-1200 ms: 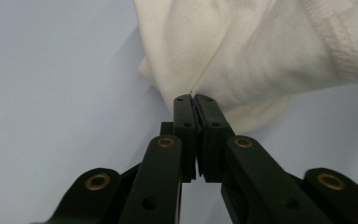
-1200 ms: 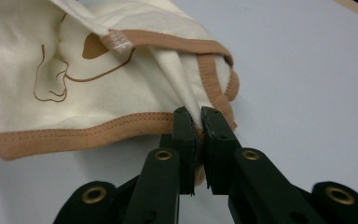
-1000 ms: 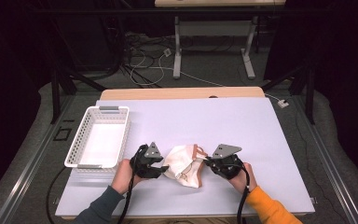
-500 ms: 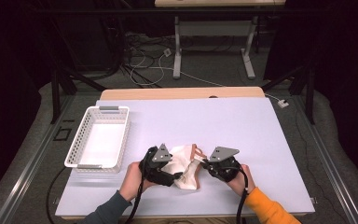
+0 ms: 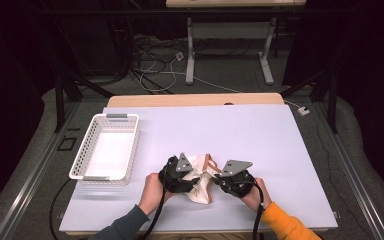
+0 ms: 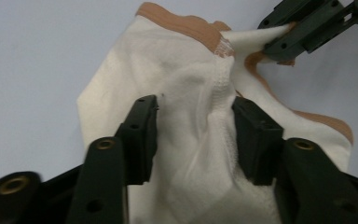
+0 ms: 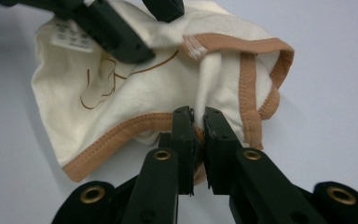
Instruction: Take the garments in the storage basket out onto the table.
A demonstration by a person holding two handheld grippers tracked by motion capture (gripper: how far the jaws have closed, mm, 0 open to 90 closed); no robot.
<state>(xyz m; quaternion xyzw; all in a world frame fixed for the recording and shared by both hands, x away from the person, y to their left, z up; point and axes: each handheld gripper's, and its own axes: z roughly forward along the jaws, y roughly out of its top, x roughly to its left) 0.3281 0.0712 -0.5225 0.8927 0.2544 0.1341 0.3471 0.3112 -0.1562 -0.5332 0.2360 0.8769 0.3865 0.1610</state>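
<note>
Sliding inward over the cream garment (image 5: pixel 200 182) at the table's (image 5: pixel 280 150) near edge, the left gripper (image 5: pixel 180 176) is closing around a loose fold (image 6: pixel 193 126), so gather more fabric. The right gripper (image 7: pixel 197 122) is clenching the brown hem (image 7: pixel 112 135).

Lab, black curtains (image 5: pixel 25 60), floor cables (image 5: pixel 155 65), work table (image 5: pixel 260 135)
</note>
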